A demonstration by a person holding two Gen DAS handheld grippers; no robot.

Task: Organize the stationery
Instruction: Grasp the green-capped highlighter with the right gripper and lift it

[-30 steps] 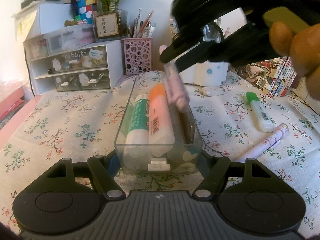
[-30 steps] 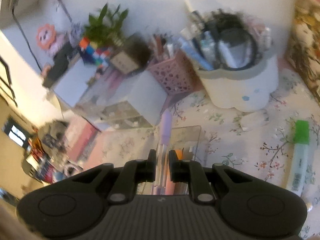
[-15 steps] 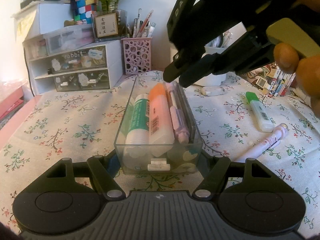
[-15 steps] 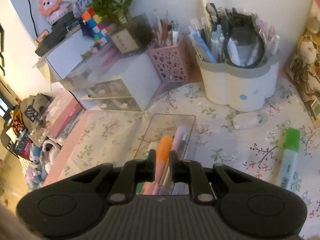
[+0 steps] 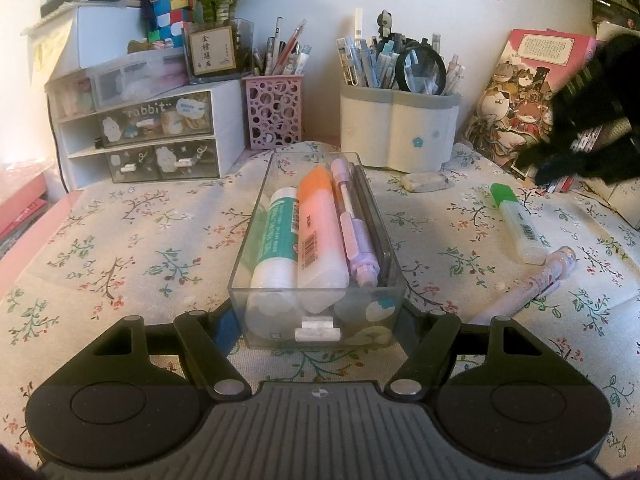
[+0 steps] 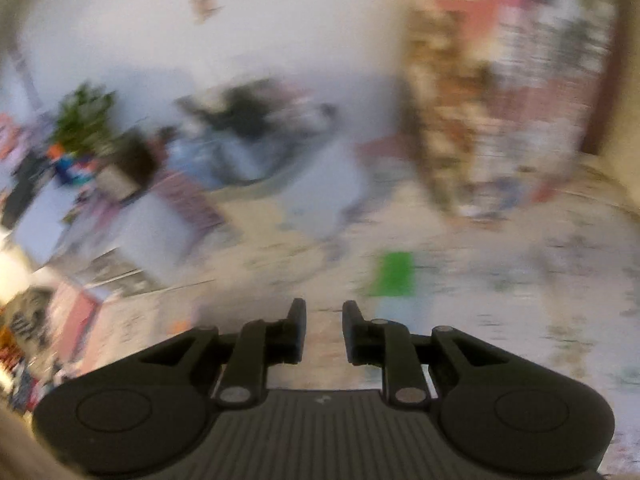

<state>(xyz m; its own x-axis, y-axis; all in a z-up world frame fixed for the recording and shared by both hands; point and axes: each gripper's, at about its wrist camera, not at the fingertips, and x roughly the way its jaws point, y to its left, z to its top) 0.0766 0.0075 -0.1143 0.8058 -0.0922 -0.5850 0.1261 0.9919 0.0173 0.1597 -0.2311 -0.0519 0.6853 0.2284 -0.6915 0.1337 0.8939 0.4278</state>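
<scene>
My left gripper point(image 5: 318, 322) is shut on the near end of a clear plastic box point(image 5: 256, 220), one finger on each side. In the box lie a green-and-white glue stick point(image 5: 276, 248), an orange highlighter point(image 5: 320, 236) and a lilac pen point(image 5: 356, 236). To the right, on the floral cloth, lie a green-capped highlighter point(image 5: 520, 220) and a pink pen point(image 5: 532, 284). My right gripper point(image 5: 580, 152) is a dark blur at the far right. In its own blurred view the right gripper point(image 6: 324, 316) has its jaws opening with nothing between them, and the green cap point(image 6: 394, 276) lies just ahead.
A white eraser point(image 5: 424, 181) lies behind the box. At the back stand a white pen holder point(image 5: 400, 132), a pink lattice cup point(image 5: 274, 112) and a small drawer unit point(image 5: 152, 140). Books point(image 5: 520, 112) lean at the back right.
The right gripper let the lilac pen go into the box, then swung away to the right, its jaws parting. The left gripper and the box have stayed put.
</scene>
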